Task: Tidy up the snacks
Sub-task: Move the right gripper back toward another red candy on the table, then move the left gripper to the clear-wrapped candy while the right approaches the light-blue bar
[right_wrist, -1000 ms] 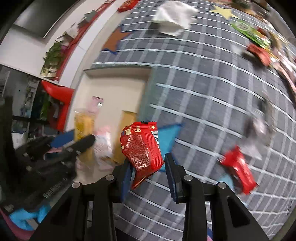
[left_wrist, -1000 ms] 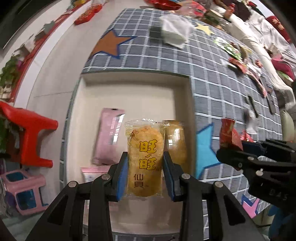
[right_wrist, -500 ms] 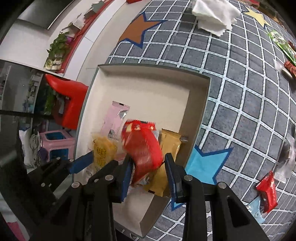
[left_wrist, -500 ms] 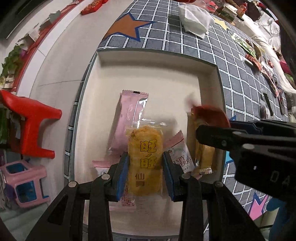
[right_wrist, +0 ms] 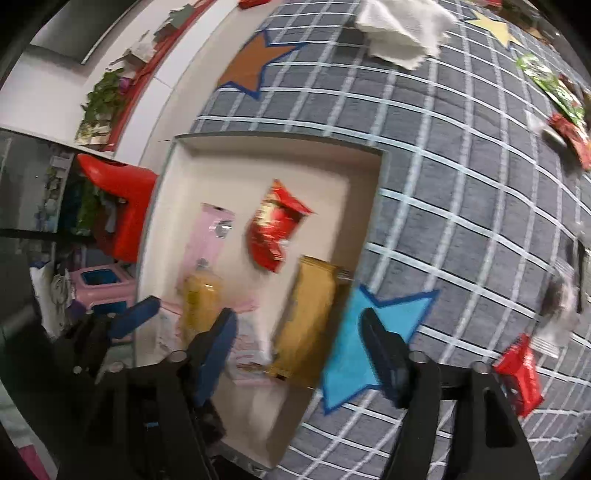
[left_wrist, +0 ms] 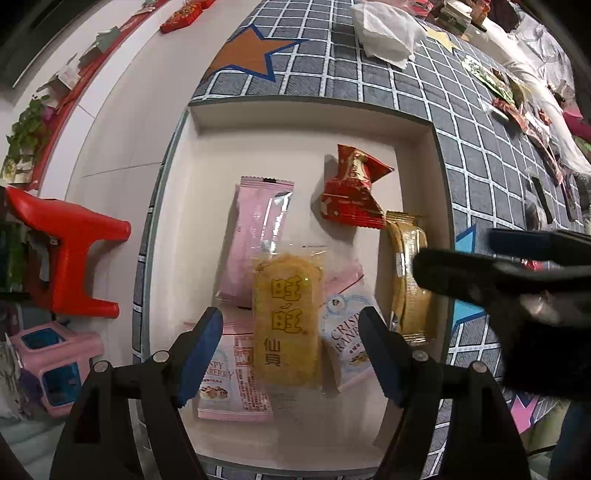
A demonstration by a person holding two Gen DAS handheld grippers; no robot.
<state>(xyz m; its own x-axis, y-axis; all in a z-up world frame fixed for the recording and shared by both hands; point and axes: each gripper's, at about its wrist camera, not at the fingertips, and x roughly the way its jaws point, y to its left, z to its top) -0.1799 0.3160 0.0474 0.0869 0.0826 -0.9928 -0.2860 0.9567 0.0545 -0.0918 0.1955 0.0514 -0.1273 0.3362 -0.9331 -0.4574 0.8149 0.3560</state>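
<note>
Left gripper (left_wrist: pixel 291 354) points straight down into the tray (left_wrist: pixel 306 114); its jaws have just been opening and now stand apart, blue pads clear of the yellow rice-cracker pack (left_wrist: pixel 286 321) that lies flat between them. That pack rests on top of other snacks: a long pink packet (left_wrist: pixel 255 236) reaching away from it toward the far wall, a pink-and-white strawberry packet (left_wrist: pixel 229 384) under its left edge, a pale blue crisp packet (left_wrist: pixel 345 339) under its right edge. A gold packet (left_wrist: pixel 406 277) lies along the tray's right wall; just beyond its far end sits a red packet (left_wrist: pixel 351 192), crumpled, on bare tray floor. Right gripper (right_wrist: pixel 299 354) hangs over the tray's right rim, tilted steeply down; its jaws have just been opening and now stand wide with nothing between them, the gold packet and a blue star (right_wrist: pixel 373 332) on the mat showing through the gap. View here is motion-blurred. Tray sits on a grey checked mat (right_wrist: pixel 461 184). Farther out on the mat: a white cloth (right_wrist: pixel 402 26), an orange star (right_wrist: pixel 255 62), another red snack (right_wrist: pixel 521 373) near the right gripper's finger, more wrappers (right_wrist: pixel 561 99) well apart at the right. Off the mat, a red stool (left_wrist: pixel 70 251) and a pink stool (left_wrist: pixel 55 365).
</note>
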